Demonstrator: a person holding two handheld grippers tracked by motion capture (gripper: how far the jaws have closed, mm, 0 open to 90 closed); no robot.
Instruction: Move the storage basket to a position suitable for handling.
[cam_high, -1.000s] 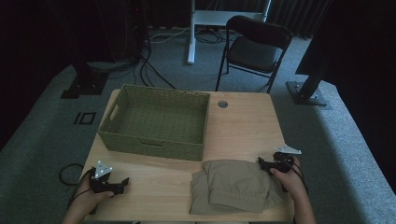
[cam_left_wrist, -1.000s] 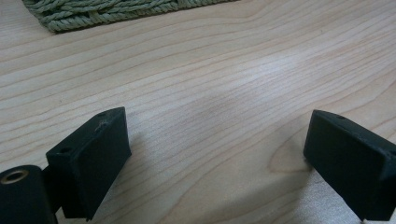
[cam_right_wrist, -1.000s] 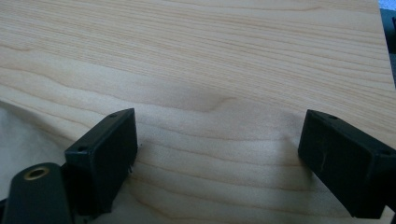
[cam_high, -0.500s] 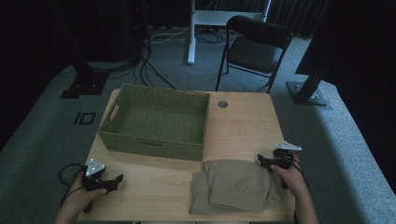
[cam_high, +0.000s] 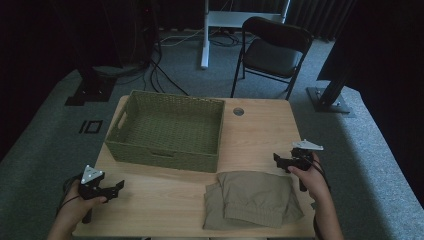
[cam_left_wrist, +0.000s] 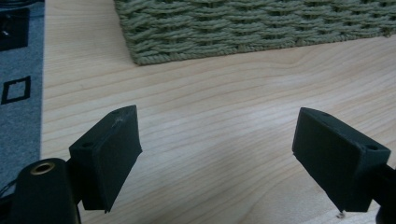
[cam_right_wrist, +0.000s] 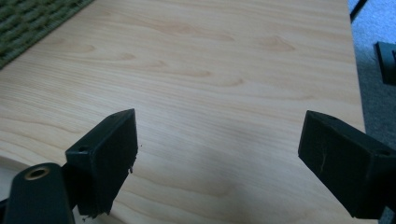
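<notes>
So from my end, going left to right: my left tool (cam_high: 107, 188) hovers over the near-left corner of the tabletop (cam_high: 165, 192), jaws spread wide with nothing between them. In the left gripper view it's just bare wood, with the near wall of the woven basket (cam_left_wrist: 252, 28) ahead. The basket sits on the far left half of the tabletop and looks empty to me.

Right of that, the folded khaki garment (cam_high: 252, 200) lies flat at the near edge, just in front of the basket's near-right corner, not touching it as far as I can tell.

My right tool (cam_high: 286, 161) is at the garment's far-right corner, also spread and empty, pointing out over bare wood.

Judging by this, nothing's done yet. The garment hasn't been picked up, so gripping it and getting it into the basket is all left.
</notes>
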